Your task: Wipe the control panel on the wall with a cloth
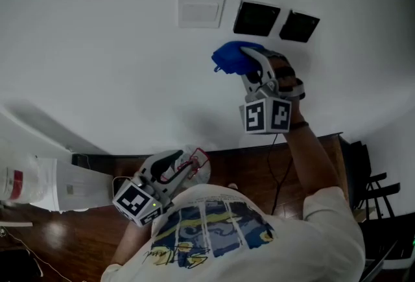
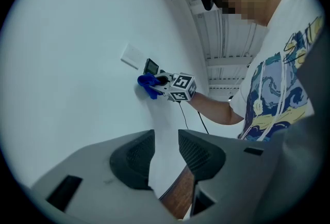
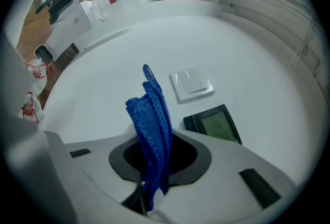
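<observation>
Two dark control panels point(image 1: 256, 18) point(image 1: 299, 26) sit on the white wall, right of a white switch plate point(image 1: 201, 10). My right gripper point(image 1: 251, 65) is shut on a blue cloth point(image 1: 232, 58), held just below the left panel, at or near the wall; contact cannot be told. In the right gripper view the cloth point(image 3: 152, 117) stands up between the jaws, with one panel point(image 3: 215, 122) and the switch plate point(image 3: 192, 83) just to its right. My left gripper point(image 1: 178, 167) hangs low by the person's chest, open and holding nothing point(image 2: 166, 156). It looks up at the cloth point(image 2: 148, 85).
A dark baseboard point(image 1: 91, 161) and brown wooden floor point(image 1: 78, 229) lie below the wall. A white box-like object point(image 1: 45, 183) stands at the left. A black cable point(image 1: 279, 174) hangs under the right arm. Black chair legs point(image 1: 376, 190) show at the right.
</observation>
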Motion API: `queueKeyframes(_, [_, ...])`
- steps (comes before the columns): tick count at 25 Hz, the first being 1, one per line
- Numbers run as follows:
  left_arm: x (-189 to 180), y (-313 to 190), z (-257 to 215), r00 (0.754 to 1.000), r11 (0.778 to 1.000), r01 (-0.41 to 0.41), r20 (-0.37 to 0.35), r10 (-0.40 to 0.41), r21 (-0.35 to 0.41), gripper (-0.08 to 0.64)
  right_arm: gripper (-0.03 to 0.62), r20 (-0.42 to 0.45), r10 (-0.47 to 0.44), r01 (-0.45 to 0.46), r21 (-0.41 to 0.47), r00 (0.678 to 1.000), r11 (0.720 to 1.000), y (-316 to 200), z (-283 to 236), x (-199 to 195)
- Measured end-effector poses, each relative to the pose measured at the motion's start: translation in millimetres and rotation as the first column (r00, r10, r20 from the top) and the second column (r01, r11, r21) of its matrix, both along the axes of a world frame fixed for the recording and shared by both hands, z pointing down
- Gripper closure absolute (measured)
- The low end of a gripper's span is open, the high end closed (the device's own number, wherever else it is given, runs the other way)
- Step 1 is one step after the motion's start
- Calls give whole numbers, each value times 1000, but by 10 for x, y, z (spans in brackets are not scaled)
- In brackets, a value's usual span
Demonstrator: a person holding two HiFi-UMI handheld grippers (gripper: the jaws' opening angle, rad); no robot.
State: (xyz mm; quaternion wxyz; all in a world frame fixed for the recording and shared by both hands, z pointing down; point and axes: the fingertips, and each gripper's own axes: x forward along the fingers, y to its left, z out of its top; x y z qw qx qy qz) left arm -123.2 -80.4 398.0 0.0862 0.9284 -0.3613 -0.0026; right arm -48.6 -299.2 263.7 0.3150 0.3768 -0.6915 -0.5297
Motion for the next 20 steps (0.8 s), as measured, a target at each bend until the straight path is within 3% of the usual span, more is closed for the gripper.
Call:
queueKeyframes(3, [-43, 30, 8, 1000, 1000, 6, -6, -6, 3, 440, 503, 10, -19, 19, 17, 1000, 1000, 132, -170, -10])
queueKeyframes(11, [-49, 71, -23, 999, 1000, 6, -36, -6, 5, 440, 503, 88, -17, -3, 229, 996, 973, 279, -1212, 101])
queueKeyframes(15, [-25, 102, -28, 999, 1000, -1, -36, 1, 11, 440, 503, 89, 6, -27, 235, 996, 972, 150, -1239, 103])
queueKeyframes(20, [-50, 129, -36, 999, 1000, 6, -39, -6, 11, 440, 503, 62, 21, -32, 191, 998, 981, 38, -902, 83])
